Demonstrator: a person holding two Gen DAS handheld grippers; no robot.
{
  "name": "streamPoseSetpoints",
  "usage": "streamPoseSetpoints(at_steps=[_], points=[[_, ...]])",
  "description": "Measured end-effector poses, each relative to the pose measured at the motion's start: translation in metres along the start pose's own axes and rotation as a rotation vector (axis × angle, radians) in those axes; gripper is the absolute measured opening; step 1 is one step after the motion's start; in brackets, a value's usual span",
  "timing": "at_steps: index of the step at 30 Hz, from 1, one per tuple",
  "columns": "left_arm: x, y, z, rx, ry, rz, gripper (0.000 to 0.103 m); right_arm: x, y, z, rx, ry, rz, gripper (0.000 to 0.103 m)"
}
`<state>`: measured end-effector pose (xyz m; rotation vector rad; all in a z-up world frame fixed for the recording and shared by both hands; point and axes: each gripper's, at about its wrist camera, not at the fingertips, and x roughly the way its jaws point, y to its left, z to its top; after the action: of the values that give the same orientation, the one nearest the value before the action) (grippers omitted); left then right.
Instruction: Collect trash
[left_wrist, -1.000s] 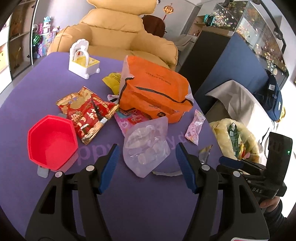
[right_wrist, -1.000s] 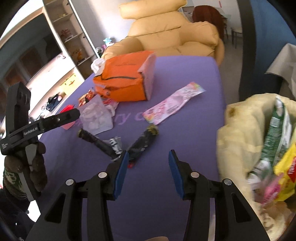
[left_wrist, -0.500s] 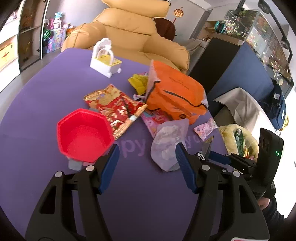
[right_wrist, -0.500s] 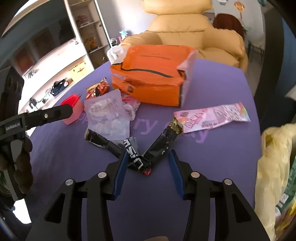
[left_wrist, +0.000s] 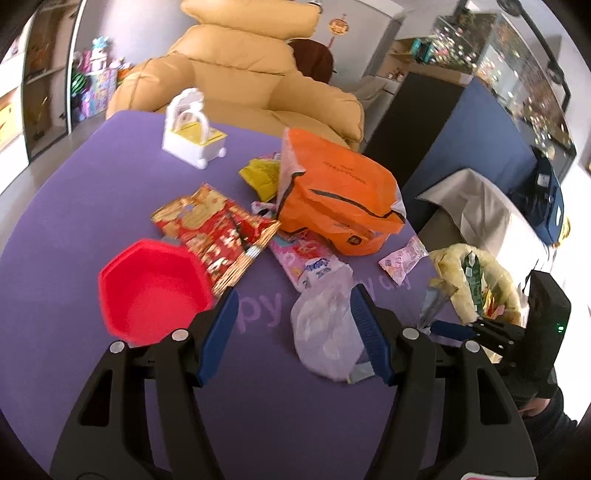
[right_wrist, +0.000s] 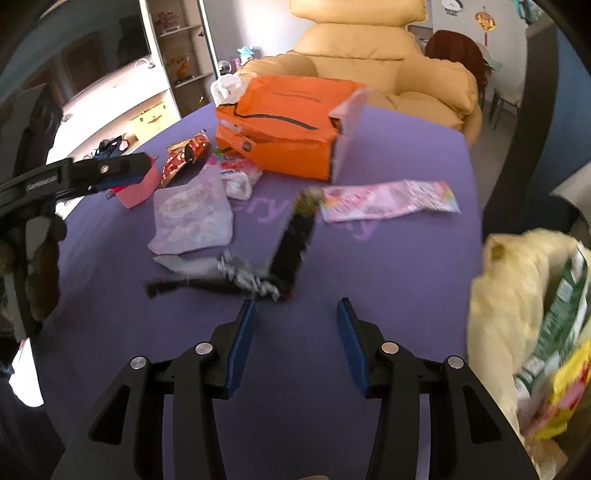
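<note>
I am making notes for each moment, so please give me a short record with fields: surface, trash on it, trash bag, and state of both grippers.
surface: purple table
trash on table: orange bag, clear plastic bag, black wrapper, pink wrapper, red snack bag
other item: red bowl
trash bag: yellow bag at the table's right edge, wrappers inside
left gripper: open, clear plastic bag between its fingers, not pressed
right gripper: open, empty, just short of the black wrapper
</note>
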<state>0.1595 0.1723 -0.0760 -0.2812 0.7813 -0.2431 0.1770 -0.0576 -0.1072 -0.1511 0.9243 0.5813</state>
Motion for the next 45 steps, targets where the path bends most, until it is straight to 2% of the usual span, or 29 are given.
streamPoseSetpoints(at_steps=[7, 10, 15, 20, 26, 27, 28, 29, 30, 33, 35, 39, 42, 45], points=[[0.032, -0.022, 0.006, 0.123, 0.071, 0.000, 0.060, -0.010, 0.001, -0.013, -0.028, 0.029, -0.007, 0.044], [0.044, -0.032, 0.002, 0.191, 0.094, 0.033, 0.060, -0.013, 0.005, -0.018, -0.068, 0.027, -0.020, 0.044], [0.057, -0.036, -0.003, 0.195, 0.164, 0.016, 0.060, -0.015, 0.004, -0.022, -0.069, 0.018, -0.020, 0.044], [0.057, -0.037, -0.005, 0.189, 0.171, 0.018, 0.060, -0.016, 0.002, -0.022, 0.000, 0.016, -0.025, 0.044], [0.057, -0.040, -0.006, 0.223, 0.195, 0.019, 0.060, -0.017, 0.003, -0.022, -0.007, 0.032, -0.025, 0.044], [0.056, -0.038, -0.006, 0.211, 0.201, 0.012, 0.058, -0.018, 0.003, -0.023, -0.008, 0.028, -0.022, 0.044], [0.054, -0.037, -0.005, 0.199, 0.202, 0.019, 0.047, -0.019, 0.003, -0.025, -0.009, 0.017, -0.021, 0.044], [0.053, -0.034, -0.006, 0.184, 0.203, 0.033, 0.028, -0.020, 0.003, -0.027, -0.009, -0.002, -0.020, 0.044], [0.051, -0.029, -0.007, 0.165, 0.209, 0.031, 0.019, -0.021, 0.003, -0.031, -0.006, -0.028, -0.020, 0.044], [0.043, -0.017, -0.011, 0.085, 0.213, -0.019, 0.004, -0.023, 0.005, -0.034, -0.012, -0.043, -0.036, 0.044], [0.033, -0.014, -0.014, 0.061, 0.192, -0.028, 0.003, -0.024, 0.008, -0.032, -0.016, -0.034, -0.049, 0.044], [0.001, -0.007, -0.013, 0.015, 0.112, -0.046, 0.003, -0.032, 0.017, -0.022, -0.017, -0.065, 0.016, 0.044], [-0.021, -0.005, -0.008, 0.008, 0.044, -0.023, 0.002, -0.035, 0.023, -0.008, 0.006, -0.115, 0.023, 0.044], [-0.036, -0.008, -0.002, 0.026, -0.014, 0.006, 0.002, -0.028, 0.020, 0.010, 0.082, -0.143, 0.034, 0.044]])
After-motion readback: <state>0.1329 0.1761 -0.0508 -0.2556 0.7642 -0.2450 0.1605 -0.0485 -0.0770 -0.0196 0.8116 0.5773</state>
